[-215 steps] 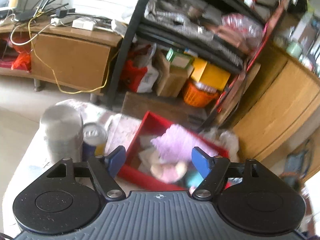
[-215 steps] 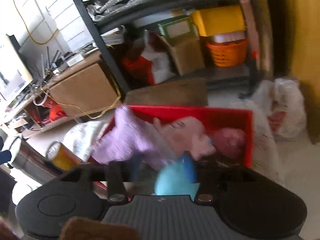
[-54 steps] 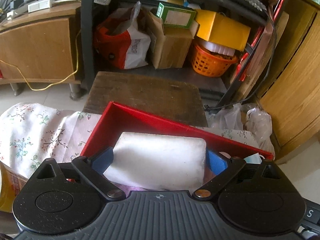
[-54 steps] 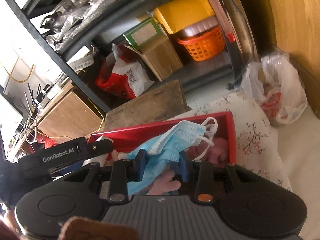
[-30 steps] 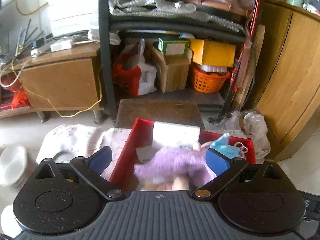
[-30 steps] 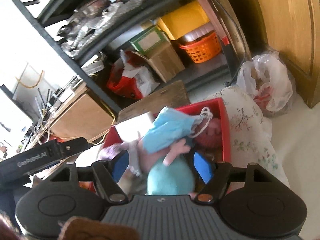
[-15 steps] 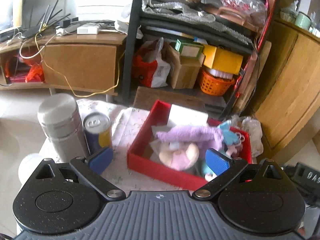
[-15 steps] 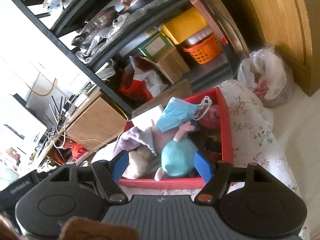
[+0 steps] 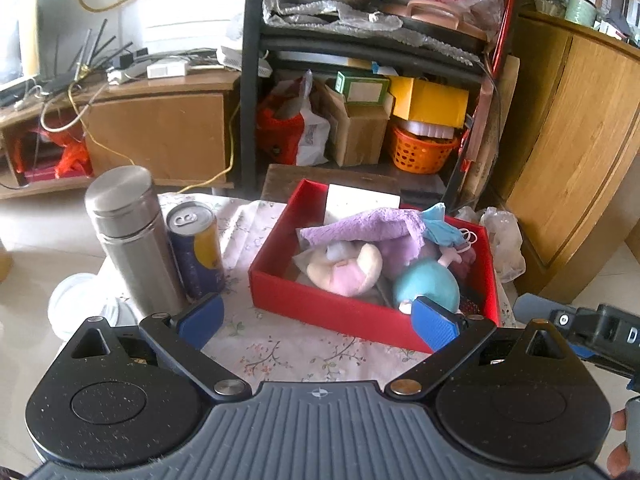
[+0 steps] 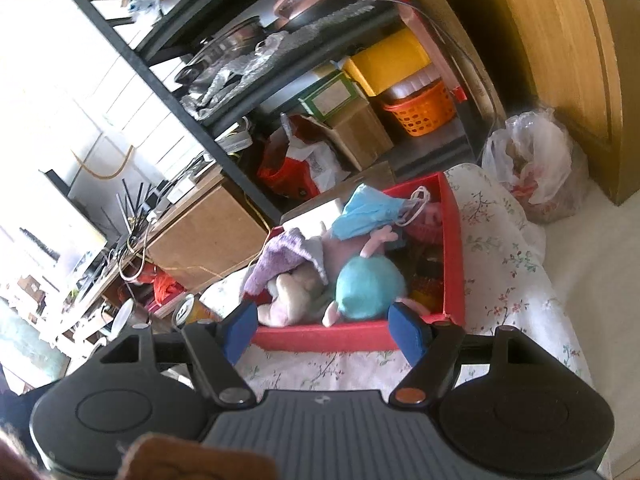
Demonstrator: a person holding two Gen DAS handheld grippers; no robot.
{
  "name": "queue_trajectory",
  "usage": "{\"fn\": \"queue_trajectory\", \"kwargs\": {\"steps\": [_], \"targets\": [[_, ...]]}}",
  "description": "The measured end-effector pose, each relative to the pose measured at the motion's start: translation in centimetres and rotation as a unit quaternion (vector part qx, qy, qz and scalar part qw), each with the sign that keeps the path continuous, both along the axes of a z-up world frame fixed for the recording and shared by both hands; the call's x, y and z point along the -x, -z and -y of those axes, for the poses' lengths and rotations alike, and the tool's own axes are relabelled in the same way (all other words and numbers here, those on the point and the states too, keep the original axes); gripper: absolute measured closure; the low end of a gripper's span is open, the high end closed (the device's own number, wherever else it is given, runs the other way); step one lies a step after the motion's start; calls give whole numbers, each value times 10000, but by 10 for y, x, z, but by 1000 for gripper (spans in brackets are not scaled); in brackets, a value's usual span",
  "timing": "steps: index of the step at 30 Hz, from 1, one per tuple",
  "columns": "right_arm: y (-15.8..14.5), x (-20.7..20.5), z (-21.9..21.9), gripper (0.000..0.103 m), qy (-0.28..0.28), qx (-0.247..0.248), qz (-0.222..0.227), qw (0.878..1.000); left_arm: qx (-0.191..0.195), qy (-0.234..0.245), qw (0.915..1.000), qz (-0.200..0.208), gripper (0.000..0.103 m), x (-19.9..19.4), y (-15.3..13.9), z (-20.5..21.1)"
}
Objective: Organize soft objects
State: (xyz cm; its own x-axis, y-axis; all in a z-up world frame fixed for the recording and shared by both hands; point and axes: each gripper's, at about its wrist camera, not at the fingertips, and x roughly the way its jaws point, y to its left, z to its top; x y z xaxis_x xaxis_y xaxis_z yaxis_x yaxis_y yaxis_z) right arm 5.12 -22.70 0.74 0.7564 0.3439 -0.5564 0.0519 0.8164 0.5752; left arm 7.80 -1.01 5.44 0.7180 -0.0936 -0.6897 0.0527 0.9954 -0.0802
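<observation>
Both grippers empty above the filled red box point(image 9: 320, 304)

The left gripper point(image 9: 318, 320) and right gripper point(image 10: 322, 326) stand open over bare tablecloth point(image 9: 280, 344); only the left view shows the flask point(image 9: 132, 240) beside the can point(image 9: 196, 248).

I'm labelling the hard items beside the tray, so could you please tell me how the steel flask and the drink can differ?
The steel flask is taller and wider than the drink can. The flask is plain brushed metal with a flat closed cap; the can is printed dark blue and yellow with a pull-tab top. Both stand upright side by side on the floral cloth, left of the red tray.
</observation>
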Motion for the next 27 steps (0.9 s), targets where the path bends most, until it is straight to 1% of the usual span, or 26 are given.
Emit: {"fn": "queue_trajectory", "kwargs": {"steps": [3, 6, 11, 17, 21, 24, 27], "targets": [[-6, 12, -9, 59, -51, 329, 178, 9993, -155, -23, 9998, 114, 7, 9, -2, 2], [-11, 23, -14, 59, -53, 402, 358, 9985, -312, -65, 9991, 264, 7, 19, -5, 4], [-17, 37, -20, 59, -84, 409, 533, 9977, -239, -103, 9989, 391, 7, 32, -11, -1], [-27, 48, -29, 59, 110, 863, 984, 9913, -251, -143, 9980, 569, 7, 41, -16, -2], [-35, 53, -32, 57, 199, 1032, 1263, 9864, -281, -169, 9974, 643, 6, 42, -17, 0], [-37, 54, -36, 56, 168, 1167, 1361, 9837, -273, -222, 9969, 706, 6, 43, -17, 0], [-37, 54, -40, 53, 150, 1268, 1415, 9817, -266, -273, 9967, 722, 6, 43, -15, -1]]}}
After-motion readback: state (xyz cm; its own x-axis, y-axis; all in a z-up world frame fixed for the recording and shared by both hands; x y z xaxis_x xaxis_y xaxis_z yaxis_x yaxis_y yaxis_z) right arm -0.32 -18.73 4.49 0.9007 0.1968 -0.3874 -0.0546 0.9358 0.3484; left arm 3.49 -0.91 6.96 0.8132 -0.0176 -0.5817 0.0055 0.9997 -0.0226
